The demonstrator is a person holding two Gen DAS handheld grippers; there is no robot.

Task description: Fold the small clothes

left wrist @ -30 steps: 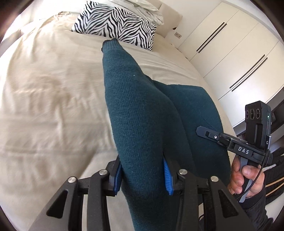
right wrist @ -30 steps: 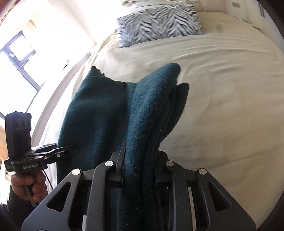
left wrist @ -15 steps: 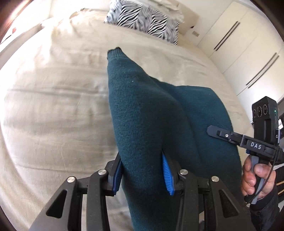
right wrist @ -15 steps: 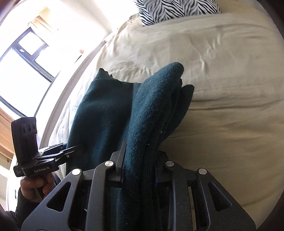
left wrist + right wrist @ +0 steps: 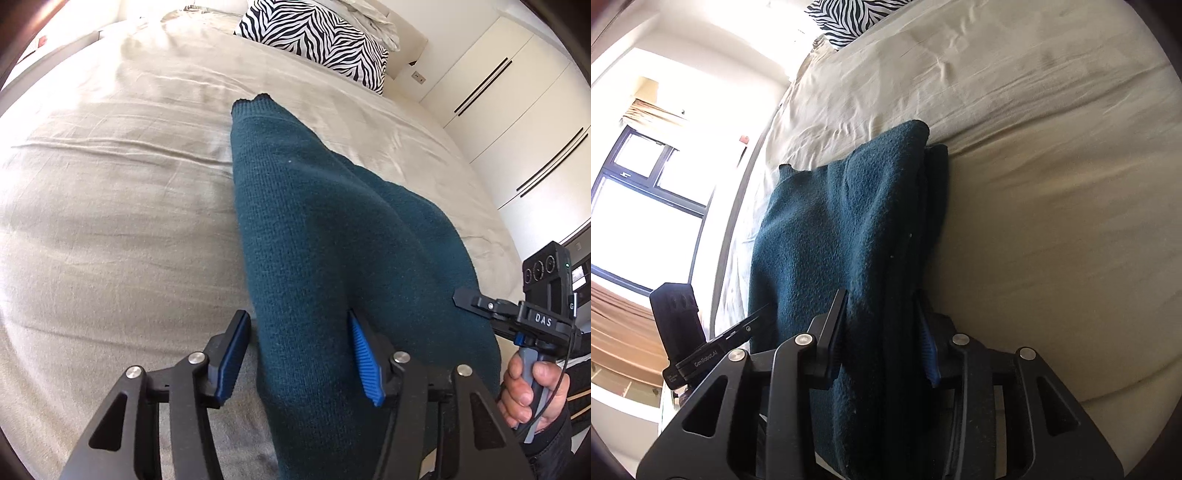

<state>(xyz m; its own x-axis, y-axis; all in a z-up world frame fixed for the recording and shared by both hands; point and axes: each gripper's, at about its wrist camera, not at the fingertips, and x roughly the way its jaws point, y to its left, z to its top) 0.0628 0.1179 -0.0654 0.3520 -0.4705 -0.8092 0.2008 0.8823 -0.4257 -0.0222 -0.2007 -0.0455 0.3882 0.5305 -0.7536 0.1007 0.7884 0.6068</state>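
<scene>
A dark teal knitted garment [image 5: 325, 236] lies folded lengthwise on the beige bed cover [image 5: 110, 206], its narrow cuff end pointing toward the pillow. My left gripper [image 5: 295, 354] stands open around the garment's near end; the left blue pad is off the cloth, the right pad touches it. In the right wrist view the garment [image 5: 842, 229] lies in stacked layers and my right gripper [image 5: 882, 332] has opened, its jaws loosely on either side of the near edge. Each gripper shows in the other's view: the right gripper [image 5: 517, 310] and the left gripper [image 5: 713, 343].
A zebra-striped pillow [image 5: 317, 40] lies at the head of the bed. White wardrobe doors [image 5: 517, 122] stand to the right. A window [image 5: 646, 206] is on the far side. The bed edge runs close below the grippers.
Both grippers have opened and let go of the garment, which has come down from its lifted hold to lie flatter on the bed. Both cameras have dropped lower.
</scene>
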